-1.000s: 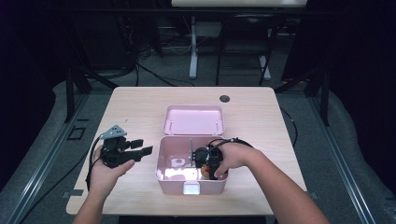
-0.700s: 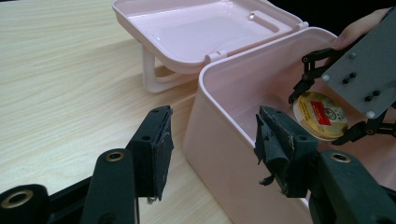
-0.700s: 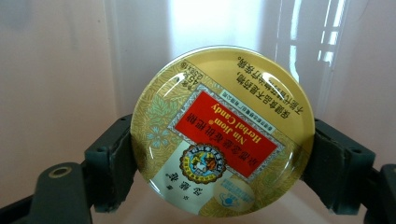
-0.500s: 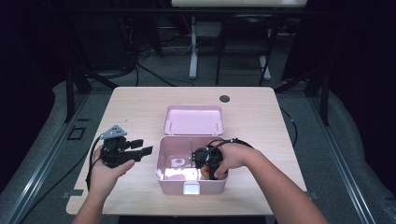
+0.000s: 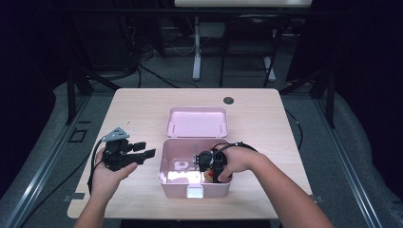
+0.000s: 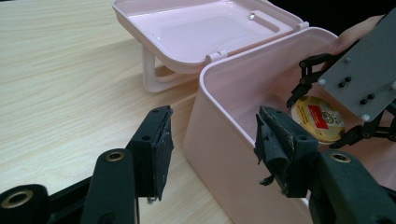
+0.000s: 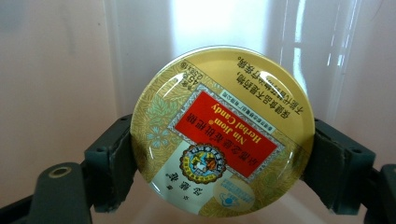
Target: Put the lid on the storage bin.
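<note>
Right gripper view, right claw [image 7: 219, 154] clenched on candy tin [image 7: 222, 130], left claw [image 6: 210, 154] released.

The pink box [image 5: 171, 187] walls hem in the right gripper [image 5: 212, 167]; table [image 5: 133, 114] left lies open.

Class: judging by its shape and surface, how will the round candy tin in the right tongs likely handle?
The candy tin looks rigid, so the right tongs probably won't dent it. Its glossy lid may slip. Being round, it would likely roll on edge.
</note>
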`<state>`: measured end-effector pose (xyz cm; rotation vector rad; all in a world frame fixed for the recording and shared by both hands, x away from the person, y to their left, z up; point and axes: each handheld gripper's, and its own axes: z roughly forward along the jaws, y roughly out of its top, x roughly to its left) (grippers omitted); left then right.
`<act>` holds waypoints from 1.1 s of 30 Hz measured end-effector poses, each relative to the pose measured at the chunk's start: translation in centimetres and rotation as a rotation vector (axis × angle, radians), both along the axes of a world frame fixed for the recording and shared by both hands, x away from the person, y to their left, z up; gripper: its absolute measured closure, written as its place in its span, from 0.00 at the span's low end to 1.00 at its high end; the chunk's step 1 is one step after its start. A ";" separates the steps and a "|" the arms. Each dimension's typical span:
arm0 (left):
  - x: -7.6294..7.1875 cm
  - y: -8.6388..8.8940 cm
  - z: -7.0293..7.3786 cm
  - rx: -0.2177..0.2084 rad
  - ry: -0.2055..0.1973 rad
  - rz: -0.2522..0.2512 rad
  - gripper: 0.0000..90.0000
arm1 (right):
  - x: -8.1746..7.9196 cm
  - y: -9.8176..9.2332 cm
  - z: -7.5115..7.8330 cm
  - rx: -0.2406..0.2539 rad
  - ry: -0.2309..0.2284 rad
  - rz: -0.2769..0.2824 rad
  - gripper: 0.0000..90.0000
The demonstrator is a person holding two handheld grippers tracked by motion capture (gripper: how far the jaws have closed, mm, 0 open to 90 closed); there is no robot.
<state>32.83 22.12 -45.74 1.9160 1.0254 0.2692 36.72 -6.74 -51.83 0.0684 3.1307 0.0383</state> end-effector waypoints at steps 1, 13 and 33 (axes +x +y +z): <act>0.0 0.0 0.0 -0.001 0.000 0.000 0.51 | 0.0 0.0 0.0 0.000 0.000 0.000 0.22; 0.0 0.1 0.1 0.005 -0.002 0.003 0.51 | -0.1 0.1 0.0 -0.014 -0.013 -0.010 0.19; 0.1 -0.2 0.1 -0.001 -0.003 -0.005 0.51 | -0.4 -0.5 3.9 0.076 -0.013 -0.059 0.22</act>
